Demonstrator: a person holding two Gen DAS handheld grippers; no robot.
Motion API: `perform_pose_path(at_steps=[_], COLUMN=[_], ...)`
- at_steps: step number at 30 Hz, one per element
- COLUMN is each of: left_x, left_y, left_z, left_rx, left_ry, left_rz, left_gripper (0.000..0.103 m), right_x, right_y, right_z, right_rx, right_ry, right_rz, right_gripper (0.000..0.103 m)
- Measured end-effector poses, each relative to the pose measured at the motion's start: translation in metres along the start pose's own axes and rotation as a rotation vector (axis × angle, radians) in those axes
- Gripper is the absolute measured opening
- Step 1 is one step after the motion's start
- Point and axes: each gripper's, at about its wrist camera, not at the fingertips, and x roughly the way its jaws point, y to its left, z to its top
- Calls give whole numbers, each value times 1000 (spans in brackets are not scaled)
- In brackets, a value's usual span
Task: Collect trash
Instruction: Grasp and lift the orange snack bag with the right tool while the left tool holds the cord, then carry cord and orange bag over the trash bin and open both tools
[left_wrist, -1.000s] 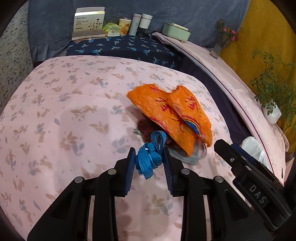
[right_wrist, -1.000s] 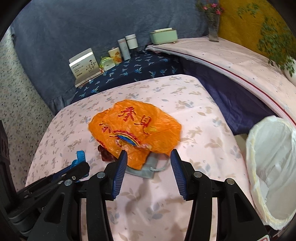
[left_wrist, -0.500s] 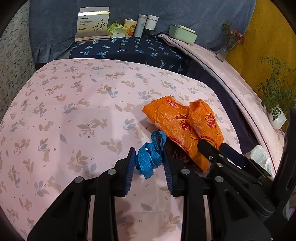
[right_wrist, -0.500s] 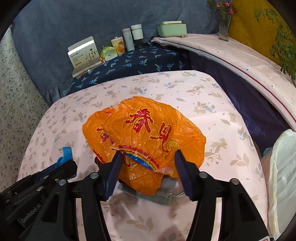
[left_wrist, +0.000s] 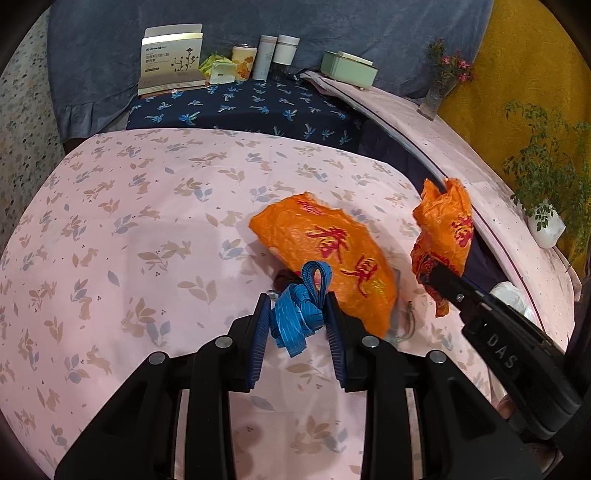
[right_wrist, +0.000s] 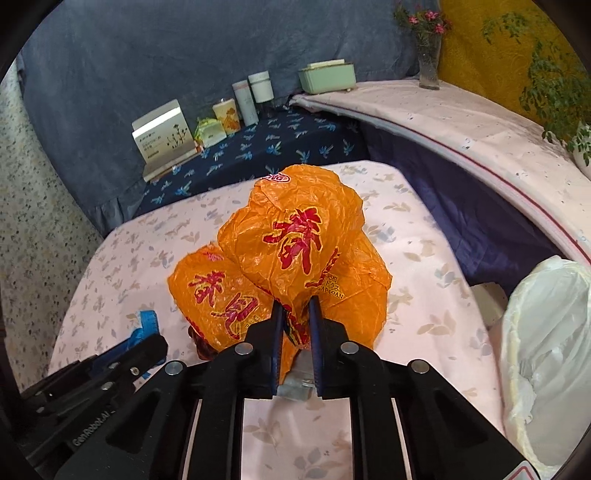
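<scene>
Far left, along the blue backdrop: an open white carton (left_wrist: 171, 61), a green packet (left_wrist: 218, 70), a small patterned cup (left_wrist: 243, 66) and two pale cylindrical bottles (left_wrist: 275, 55), all standing on the dark blue leaf-print cloth (left_wrist: 251, 107).

Below that, a pink tablecloth with rabbits and leaves (left_wrist: 129, 236), draped over the table.

Left gripper (left_wrist: 297, 319) pressed in on a bunched blue ribbon (left_wrist: 299, 314), loops poking up past the fingertips, ribbon held over the pink cloth.

Just beyond it, flat on the cloth: an orange plastic bag with red characters (left_wrist: 332, 254), something dark red (left_wrist: 284, 275) peeking out from under its near edge, and a grey piece with a cord (left_wrist: 400, 321) at its right side.

Further right, right gripper (right_wrist: 295, 321) pinching a second orange plastic bag (right_wrist: 295, 243) by its lower edge, jaws nearly together; bag raised off the cloth and standing puffed above the fingertips, seen from the left wrist view hanging beside the table's right edge.

At the right edge, a white-lined trash bin (right_wrist: 546, 332), mouth open, beside the table.

Behind, on the pale pink ledge (right_wrist: 461, 122): a mint green box (right_wrist: 327, 75), a glass vase of pink flowers (right_wrist: 428, 55), and a green potted plant (right_wrist: 565, 92) against the yellow wall.
</scene>
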Motion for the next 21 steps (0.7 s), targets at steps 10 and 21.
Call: perform_pose_path(at_steps=[10,21], left_x=[-22,-33], left_y=[-61,-141], left_z=[-4,-19], left_rx=[91,208], left_ry=[-32,-35], left_rz=[-30,-85], left_gripper=[29,29], right_x=[-57,-109], right_y=[-39,-106], right_z=[7,-1], right_rx=[61,151], right_ry=[-82,-150], right_rz=[1,-54], right_gripper=[13,13])
